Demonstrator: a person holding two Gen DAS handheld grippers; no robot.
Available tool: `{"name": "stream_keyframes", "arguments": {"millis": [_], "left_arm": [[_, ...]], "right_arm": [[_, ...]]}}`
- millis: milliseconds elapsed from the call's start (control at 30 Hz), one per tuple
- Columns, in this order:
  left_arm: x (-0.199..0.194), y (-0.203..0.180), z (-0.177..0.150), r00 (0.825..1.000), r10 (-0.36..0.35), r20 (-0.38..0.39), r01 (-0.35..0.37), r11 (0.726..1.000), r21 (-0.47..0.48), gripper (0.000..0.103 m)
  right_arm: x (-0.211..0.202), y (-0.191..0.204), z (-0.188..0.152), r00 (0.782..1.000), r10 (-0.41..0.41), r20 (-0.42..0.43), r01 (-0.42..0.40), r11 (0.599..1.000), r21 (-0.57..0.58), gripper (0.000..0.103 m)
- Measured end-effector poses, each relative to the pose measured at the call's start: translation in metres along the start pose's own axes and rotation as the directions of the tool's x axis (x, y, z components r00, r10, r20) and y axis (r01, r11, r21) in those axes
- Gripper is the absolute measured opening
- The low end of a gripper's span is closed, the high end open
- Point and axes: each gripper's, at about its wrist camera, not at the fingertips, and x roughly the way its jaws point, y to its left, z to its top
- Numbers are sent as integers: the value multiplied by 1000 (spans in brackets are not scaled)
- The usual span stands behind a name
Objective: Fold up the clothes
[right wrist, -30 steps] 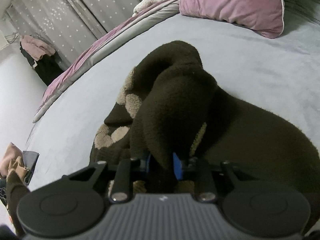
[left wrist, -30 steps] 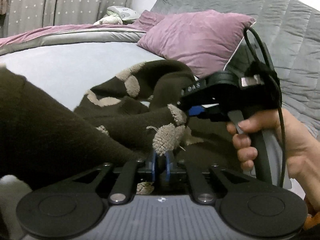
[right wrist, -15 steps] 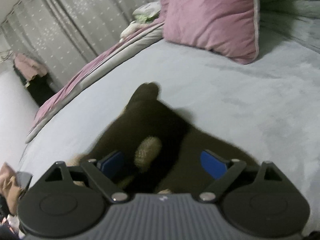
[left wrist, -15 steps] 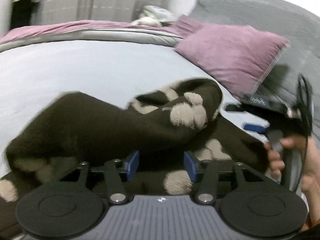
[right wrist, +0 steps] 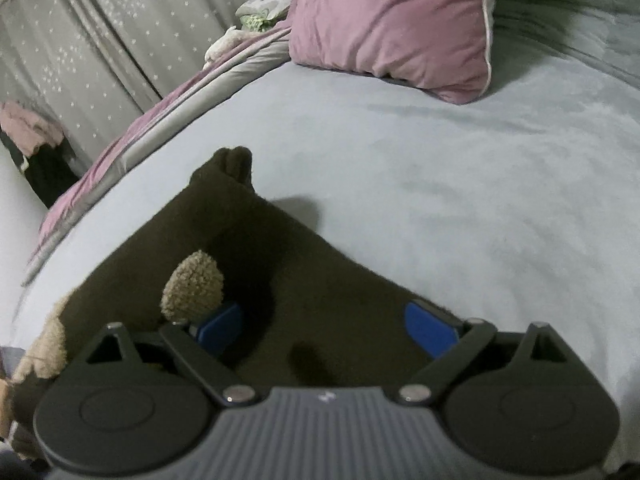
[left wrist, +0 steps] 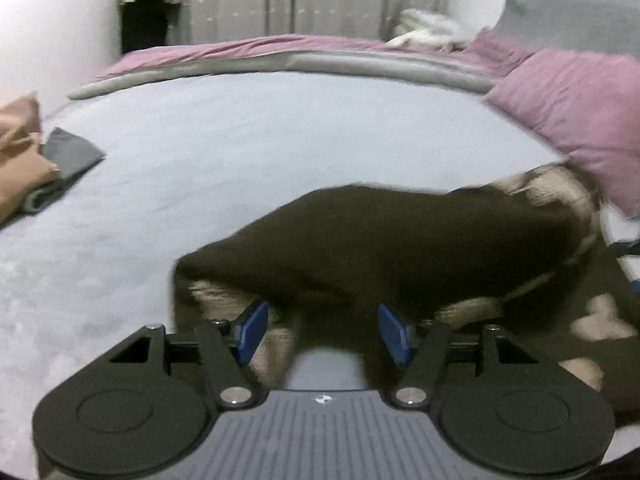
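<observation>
Left gripper (left wrist: 322, 334): blue pads spread apart, holding nothing, over the brown fleece garment (left wrist: 400, 240), which lies low and right of centre on the grey bed sheet (left wrist: 280, 128). Right gripper (right wrist: 328, 330): spread wide, empty, above the same garment at lower centre. One second earlier both were clamped on the fabric; both have since let go.

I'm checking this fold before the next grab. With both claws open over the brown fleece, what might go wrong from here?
1. The brown fleece garment lies bunched with a narrow end sticking out, so the fold may come out crooked.
2. The left claw hangs open over thick layers and may pinch several at once.
3. The garment's far end lies close by the purple pillow; dragging it could snag there.
</observation>
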Motion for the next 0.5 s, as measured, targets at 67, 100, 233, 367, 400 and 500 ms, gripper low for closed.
{"name": "stream_keyframes", "arguments": {"millis": [67,100,233,367,400,500], "left_arm": [[10,9,-1,1000,2,5,-2,1000,-15,65],[14,12,-1,1000,14,6,-14,1000,-19,65],[33,21,1,1000,30,-6,-30,1000,-1,65],[49,27,2,999,8,-33,-7,1000,22,65],[52,24,3,1000,8,-28,-7,999,35,65],[58,9,9,1000,5,-8,-4,996,89,64]], "right_arm": [[2,3,-1,1000,-17,4,17,1000,-21,94],[4,6,-1,1000,-28,5,28,999,-37,94],[12,19,-6,995,-102,11,103,985,-138,94],[19,36,-14,983,-181,30,183,955,-235,87],[20,41,-17,980,-196,38,199,946,-255,83],[19,45,-18,993,-116,5,114,965,-236,43]]}}
